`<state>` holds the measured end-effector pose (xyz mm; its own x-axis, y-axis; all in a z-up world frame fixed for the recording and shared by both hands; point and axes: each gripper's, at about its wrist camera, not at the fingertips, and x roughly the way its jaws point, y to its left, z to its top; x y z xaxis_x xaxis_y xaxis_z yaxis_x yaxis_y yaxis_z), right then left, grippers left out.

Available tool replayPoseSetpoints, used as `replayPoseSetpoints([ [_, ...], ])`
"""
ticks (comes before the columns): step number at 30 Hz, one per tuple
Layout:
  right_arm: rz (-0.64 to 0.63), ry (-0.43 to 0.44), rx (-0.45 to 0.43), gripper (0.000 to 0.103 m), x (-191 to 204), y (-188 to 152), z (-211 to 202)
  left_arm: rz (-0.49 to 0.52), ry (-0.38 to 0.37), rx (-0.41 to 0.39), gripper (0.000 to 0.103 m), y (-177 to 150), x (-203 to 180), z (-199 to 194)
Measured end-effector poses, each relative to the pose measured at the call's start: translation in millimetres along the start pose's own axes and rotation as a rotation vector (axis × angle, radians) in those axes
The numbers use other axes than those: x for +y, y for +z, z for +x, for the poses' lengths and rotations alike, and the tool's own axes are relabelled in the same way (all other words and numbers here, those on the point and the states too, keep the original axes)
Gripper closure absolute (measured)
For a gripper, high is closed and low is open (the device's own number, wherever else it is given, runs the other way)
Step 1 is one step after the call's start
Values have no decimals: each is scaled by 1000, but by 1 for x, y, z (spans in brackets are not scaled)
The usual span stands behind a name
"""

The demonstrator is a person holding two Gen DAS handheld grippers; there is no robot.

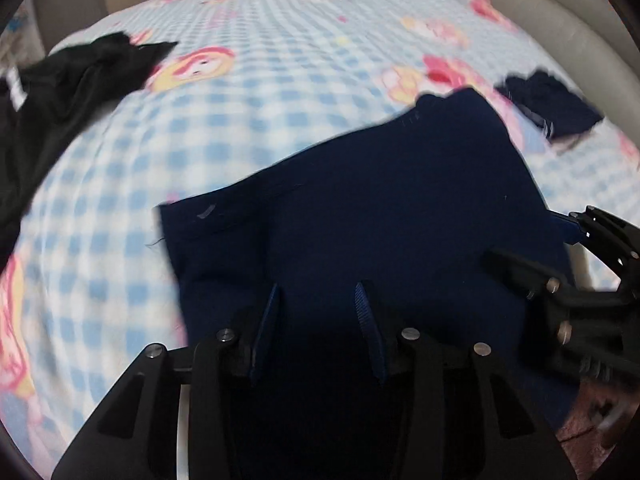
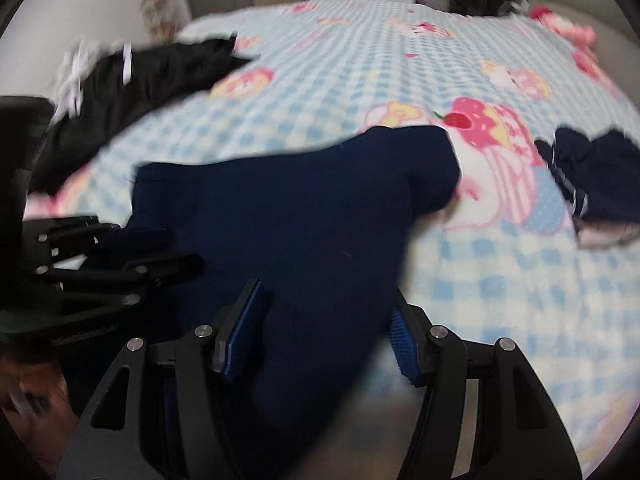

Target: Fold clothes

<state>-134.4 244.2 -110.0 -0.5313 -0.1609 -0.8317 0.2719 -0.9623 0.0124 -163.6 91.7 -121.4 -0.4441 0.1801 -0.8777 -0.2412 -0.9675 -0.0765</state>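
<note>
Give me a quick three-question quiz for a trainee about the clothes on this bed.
1. True or false: the navy garment lies on a blue-and-white checked blanket.
2. What lies on the bed to the left of the navy garment, seen from both wrist views?
A. a black garment
B. a yellow towel
C. a pair of white shoes
3. Fill in: in the right wrist view, the small folded dark item lies to the ___ of the navy garment, apart from it.

Key: 1 true; 2 A; 3 right.
</note>
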Motion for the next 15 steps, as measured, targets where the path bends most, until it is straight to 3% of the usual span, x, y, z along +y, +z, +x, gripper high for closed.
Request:
replayPoseSetpoints([
  [5, 114, -57, -67, 42, -30, -6, -26, -18, 50, -87, 60, 3, 16, -38],
  [8, 119, 36, -96, 43, -16, -6, -33, -12, -157, -140, 56, 4, 6, -52],
  [10, 107, 77, -74, 44, -4, -6, -28, 39, -186, -117, 55, 2, -10, -45],
  [13, 78, 27, -12, 44, 8, -10, -12, 59, -38, 2, 54, -5, -11, -13],
  [15, 85, 11, 3, 44, 1, -14, -10, -12, -60, 11, 55, -10, 10, -8],
])
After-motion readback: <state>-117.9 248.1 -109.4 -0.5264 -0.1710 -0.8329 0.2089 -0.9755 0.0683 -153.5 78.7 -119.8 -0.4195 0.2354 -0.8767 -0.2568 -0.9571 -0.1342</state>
